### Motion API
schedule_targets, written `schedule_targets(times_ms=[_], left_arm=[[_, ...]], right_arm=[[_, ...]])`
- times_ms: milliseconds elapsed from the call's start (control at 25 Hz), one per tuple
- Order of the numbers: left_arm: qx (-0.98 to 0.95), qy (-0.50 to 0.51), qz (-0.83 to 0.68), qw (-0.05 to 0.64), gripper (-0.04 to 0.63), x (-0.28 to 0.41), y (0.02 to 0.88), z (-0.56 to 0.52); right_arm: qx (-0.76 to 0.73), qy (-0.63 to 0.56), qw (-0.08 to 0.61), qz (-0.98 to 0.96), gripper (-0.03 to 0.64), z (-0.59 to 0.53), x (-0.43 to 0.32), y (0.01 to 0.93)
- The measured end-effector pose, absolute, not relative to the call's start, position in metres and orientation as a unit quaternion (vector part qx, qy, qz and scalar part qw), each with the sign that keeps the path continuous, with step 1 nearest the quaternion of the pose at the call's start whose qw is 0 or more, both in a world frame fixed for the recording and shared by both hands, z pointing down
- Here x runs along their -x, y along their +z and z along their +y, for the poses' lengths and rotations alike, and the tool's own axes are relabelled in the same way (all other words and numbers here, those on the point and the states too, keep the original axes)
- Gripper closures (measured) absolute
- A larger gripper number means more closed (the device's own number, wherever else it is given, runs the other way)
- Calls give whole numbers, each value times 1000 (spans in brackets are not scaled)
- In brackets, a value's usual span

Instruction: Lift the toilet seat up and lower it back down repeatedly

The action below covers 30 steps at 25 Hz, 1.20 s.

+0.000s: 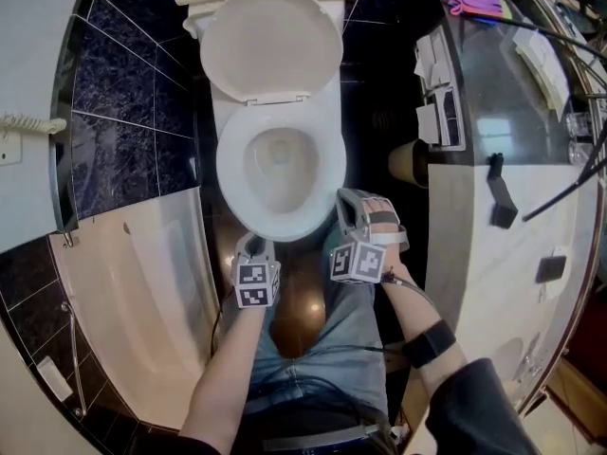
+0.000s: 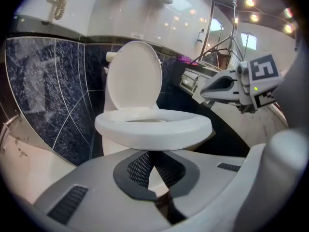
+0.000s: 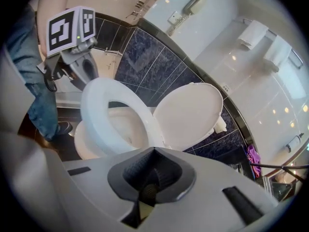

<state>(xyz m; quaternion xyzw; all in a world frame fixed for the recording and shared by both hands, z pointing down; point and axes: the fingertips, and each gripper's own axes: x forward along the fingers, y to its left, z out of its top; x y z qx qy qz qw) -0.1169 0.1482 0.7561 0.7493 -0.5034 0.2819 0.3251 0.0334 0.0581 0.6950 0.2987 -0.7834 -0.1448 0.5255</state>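
Observation:
A white toilet stands ahead with its lid (image 1: 270, 41) raised against the cistern. The seat (image 1: 230, 164) lies about level over the bowl; I cannot tell whether it rests fully on the rim. My left gripper (image 1: 254, 242) is just in front of the bowl's front edge, pads together and holding nothing. The left gripper view looks at the seat (image 2: 154, 132) past its own jaws (image 2: 152, 164). My right gripper (image 1: 346, 199) is beside the seat's right front edge, shut and empty. From its own view (image 3: 153, 151) the seat (image 3: 99, 110) sits just past the jaw tips.
A white bathtub (image 1: 142, 282) curves along the left, backed by dark tiled wall. A vanity counter (image 1: 493, 159) runs down the right, with a paper roll (image 1: 410, 162) on its side. A wall phone (image 1: 19, 126) hangs at far left. A person's jeans (image 1: 341, 330) fill the foreground.

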Motion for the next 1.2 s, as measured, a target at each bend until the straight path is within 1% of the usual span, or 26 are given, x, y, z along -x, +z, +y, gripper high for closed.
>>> schedule_targets(times_ms=[320, 560, 720, 760, 880, 960, 1200], left_arm=[[-747, 306, -489, 330, 595, 112, 835, 190], [-744, 336, -463, 345, 595, 111, 892, 213], [-728, 352, -454, 373, 595, 118, 922, 236], [-731, 348, -452, 375, 595, 118, 923, 237], [-754, 345, -435, 350, 595, 109, 921, 222], [-754, 340, -439, 351, 595, 109, 917, 212], [-765, 322, -448, 332, 595, 120, 869, 183]], right_arm=[[-342, -113, 514, -779, 600, 30, -33, 742], [-346, -103, 517, -776, 600, 36, -27, 770], [-348, -94, 520, -774, 600, 40, -28, 784], [-347, -93, 522, -774, 600, 41, -29, 788], [-346, -90, 525, -772, 600, 40, -27, 797], [-349, -84, 526, -771, 600, 40, -26, 798], [-351, -74, 519, -776, 600, 43, -11, 773]])
